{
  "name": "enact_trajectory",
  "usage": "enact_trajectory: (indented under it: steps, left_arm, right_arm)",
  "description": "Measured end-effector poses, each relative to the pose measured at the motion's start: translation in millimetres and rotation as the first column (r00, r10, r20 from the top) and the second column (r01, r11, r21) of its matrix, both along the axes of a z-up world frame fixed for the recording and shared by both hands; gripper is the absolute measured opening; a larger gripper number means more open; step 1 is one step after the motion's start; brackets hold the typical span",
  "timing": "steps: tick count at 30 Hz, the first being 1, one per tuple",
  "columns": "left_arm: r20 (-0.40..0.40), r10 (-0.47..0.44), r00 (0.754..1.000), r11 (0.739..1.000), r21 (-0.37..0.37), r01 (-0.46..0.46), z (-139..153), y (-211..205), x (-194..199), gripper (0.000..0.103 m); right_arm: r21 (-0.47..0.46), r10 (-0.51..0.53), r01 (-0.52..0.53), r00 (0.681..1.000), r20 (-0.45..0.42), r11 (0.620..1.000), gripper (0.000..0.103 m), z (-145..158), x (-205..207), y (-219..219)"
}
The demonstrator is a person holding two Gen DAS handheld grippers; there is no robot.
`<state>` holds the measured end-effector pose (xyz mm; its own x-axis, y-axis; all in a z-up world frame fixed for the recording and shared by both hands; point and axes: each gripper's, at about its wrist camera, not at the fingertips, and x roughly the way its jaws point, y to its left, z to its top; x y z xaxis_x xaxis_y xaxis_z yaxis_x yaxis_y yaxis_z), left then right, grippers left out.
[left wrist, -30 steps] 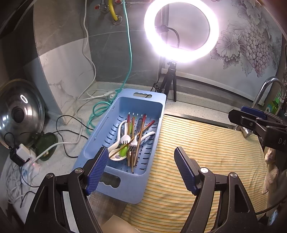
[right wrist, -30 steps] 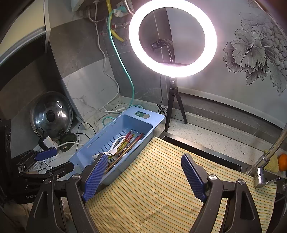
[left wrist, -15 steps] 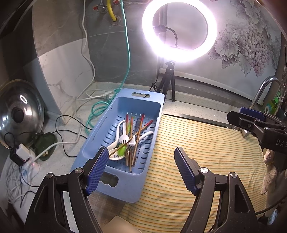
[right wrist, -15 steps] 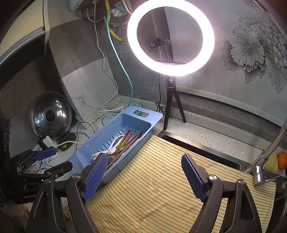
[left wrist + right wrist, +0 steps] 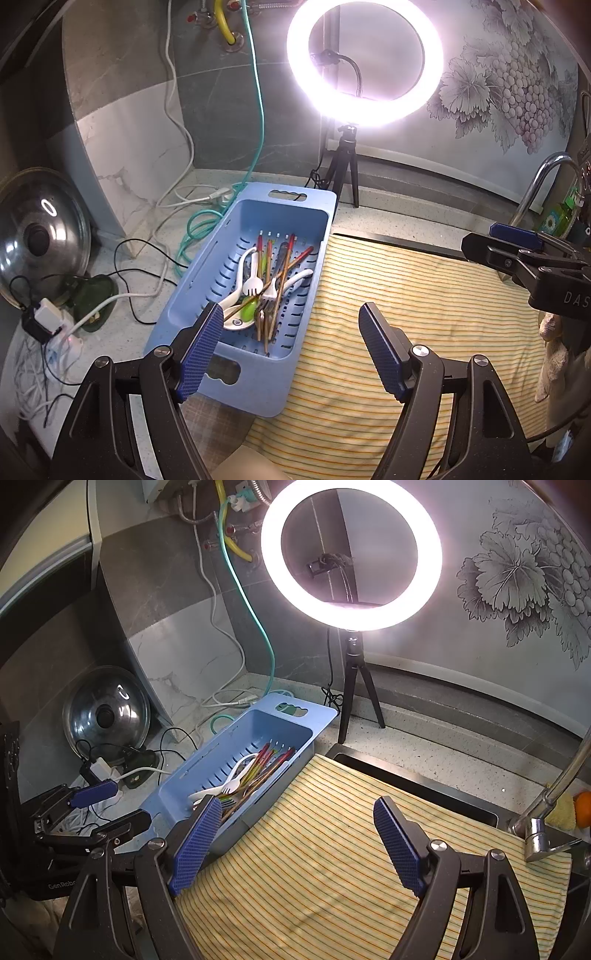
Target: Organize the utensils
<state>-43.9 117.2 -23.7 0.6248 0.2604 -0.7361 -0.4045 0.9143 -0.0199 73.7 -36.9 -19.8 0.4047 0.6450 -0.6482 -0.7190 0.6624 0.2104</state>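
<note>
A striped cloth (image 5: 332,867) covered the sink. Touching its left edge lay the blue basket (image 5: 207,295), long axis running from near the grippers away toward the wall. Inside it, chopsticks (image 5: 282,273), white spoons (image 5: 242,266) and forks (image 5: 253,285) lay mostly lengthwise, jumbled. The left gripper (image 5: 290,349) and right gripper (image 5: 295,843) hovered with jaws spread, empty.
</note>
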Motion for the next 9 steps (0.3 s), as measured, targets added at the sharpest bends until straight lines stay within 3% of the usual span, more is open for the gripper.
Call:
enact_trajectory:
  steps: [9]
  left_arm:
    - [0.011, 0.001, 1.0, 1.0, 0.027, -0.001, -0.8, -6.4, 0.8, 0.077]
  right_arm:
    - [-0.005, 0.003, -0.003, 1.0, -0.014, 1.0, 0.082, -5.3, 2.3, -2.4]
